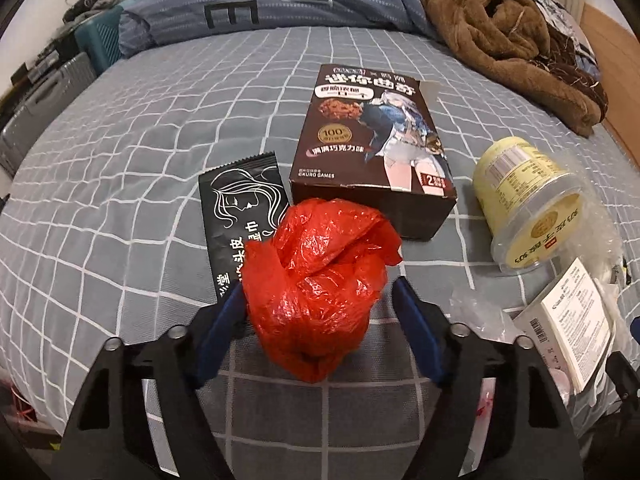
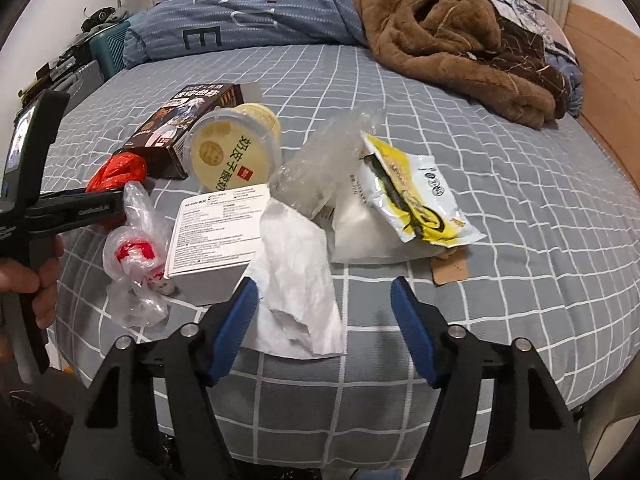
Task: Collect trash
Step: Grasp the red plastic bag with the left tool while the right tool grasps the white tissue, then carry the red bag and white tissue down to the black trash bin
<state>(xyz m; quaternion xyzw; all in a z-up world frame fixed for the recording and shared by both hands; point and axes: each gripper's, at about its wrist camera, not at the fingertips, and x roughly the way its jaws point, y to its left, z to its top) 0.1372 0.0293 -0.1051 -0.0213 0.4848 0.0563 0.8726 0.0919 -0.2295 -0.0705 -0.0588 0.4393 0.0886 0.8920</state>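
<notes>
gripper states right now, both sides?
Left gripper: open, fingers around the red plastic bag, right finger clear of it.
Right gripper: open, over the white paper, nothing held.

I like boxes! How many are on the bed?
2. The dark cookie box lies behind the red bag; the white box lies nearer, beside the clear bag. Others may be hidden.

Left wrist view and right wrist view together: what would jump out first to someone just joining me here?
The crumpled red plastic bag sits between the fingers of the left gripper, in front of the dark cookie box. In the right wrist view, white crumpled paper lies at the bed's near edge between the fingers of the right gripper, with a torn yellow packet behind it. A brown fleece blanket is heaped at the far right.
</notes>
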